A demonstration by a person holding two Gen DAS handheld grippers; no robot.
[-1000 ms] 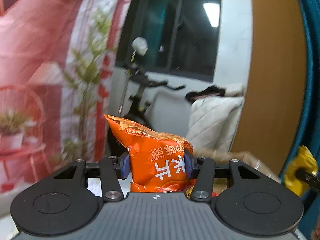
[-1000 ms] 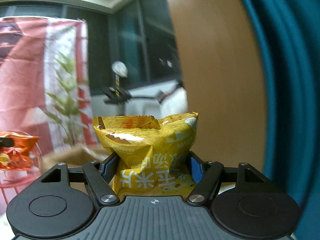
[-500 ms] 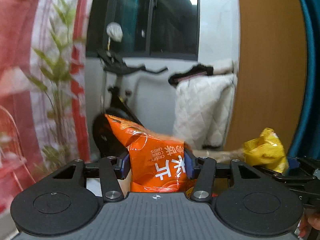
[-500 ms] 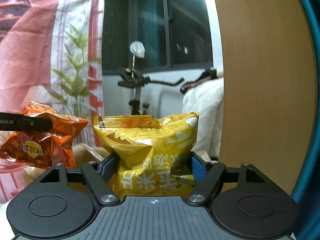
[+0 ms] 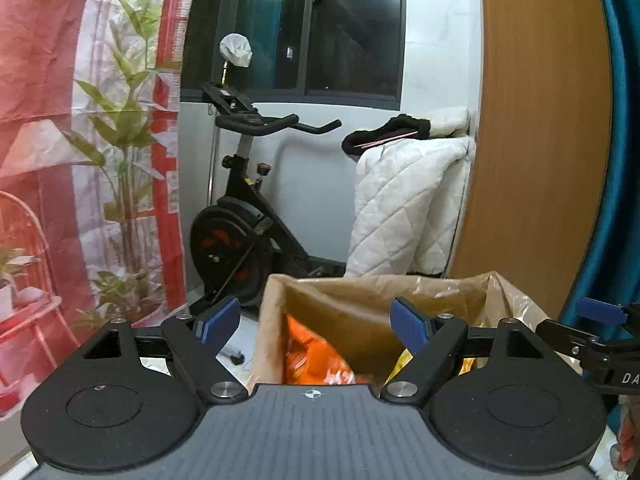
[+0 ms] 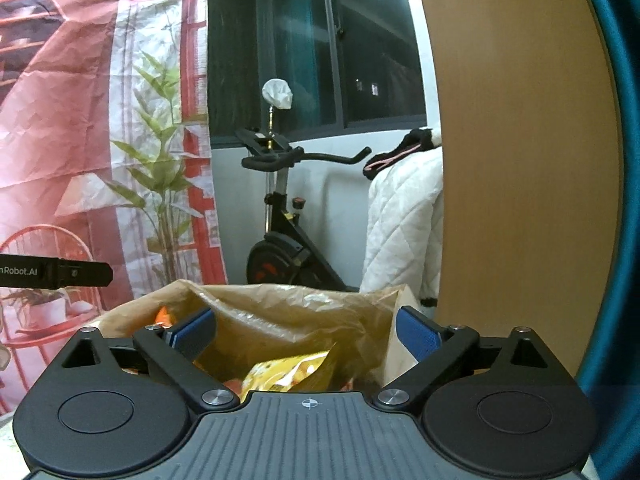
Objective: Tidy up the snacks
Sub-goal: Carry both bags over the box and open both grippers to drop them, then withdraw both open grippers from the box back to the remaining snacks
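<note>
An open brown paper bag (image 5: 352, 300) (image 6: 280, 304) stands just below both grippers. The orange chip packet (image 5: 316, 356) lies blurred inside it, under my left gripper (image 5: 314, 320), whose jaws are opening with nothing between the blue pads. The yellow chip packet (image 6: 288, 372) rests in the bag beneath my right gripper (image 6: 306, 328), whose jaws are also opening and hold nothing. A corner of the yellow packet (image 5: 402, 362) shows in the left wrist view. The right gripper's finger (image 5: 592, 320) is at the right edge there, and the left gripper's finger (image 6: 56, 274) at the left in the right wrist view.
Behind the bag stand an exercise bike (image 5: 244, 232) (image 6: 288, 240) and a white quilted cover (image 5: 404, 208) under a dark window. A wooden panel (image 5: 536, 140) and a blue curtain (image 6: 616, 200) rise on the right. A red printed backdrop (image 6: 80, 140) hangs on the left.
Both grippers have let go: the orange and yellow packets dropped from between the pads into the paper bag, and both pairs of jaws spread wide. The bag came into view below.
</note>
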